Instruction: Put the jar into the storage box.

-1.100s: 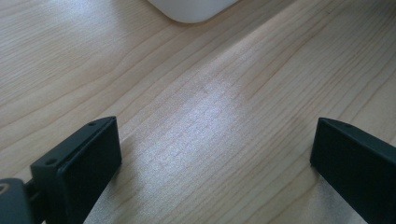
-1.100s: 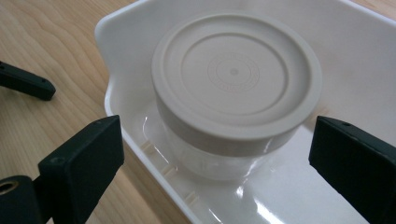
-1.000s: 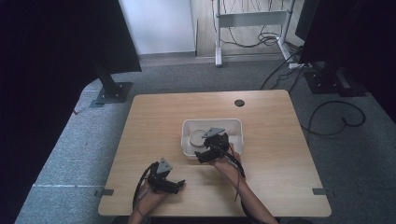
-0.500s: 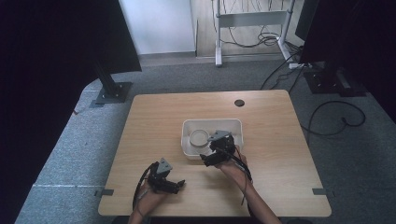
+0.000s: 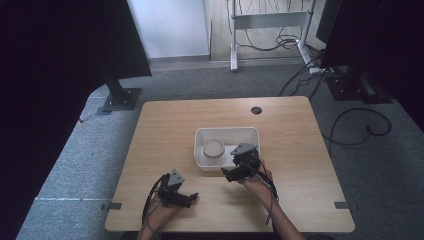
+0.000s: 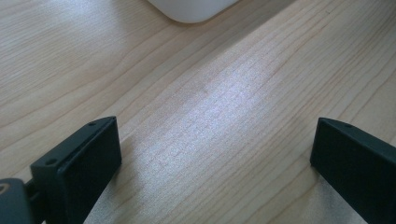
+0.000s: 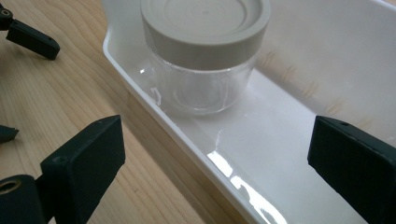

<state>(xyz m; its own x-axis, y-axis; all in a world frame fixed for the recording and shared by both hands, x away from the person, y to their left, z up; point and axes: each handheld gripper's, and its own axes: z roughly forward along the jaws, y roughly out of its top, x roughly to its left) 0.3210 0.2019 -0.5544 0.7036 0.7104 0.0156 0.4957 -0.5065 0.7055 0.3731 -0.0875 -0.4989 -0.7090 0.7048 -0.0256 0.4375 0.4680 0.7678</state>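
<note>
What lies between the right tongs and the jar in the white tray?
Bare tray floor and its near wall, in the right gripper view. The open right tongs straddle that wall, short of the jar.

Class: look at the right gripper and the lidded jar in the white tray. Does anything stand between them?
Only the white tray's near wall does: the open right gripper straddles it, and the clear jar stands just beyond, inside the tray. No other thing lies between.
</note>
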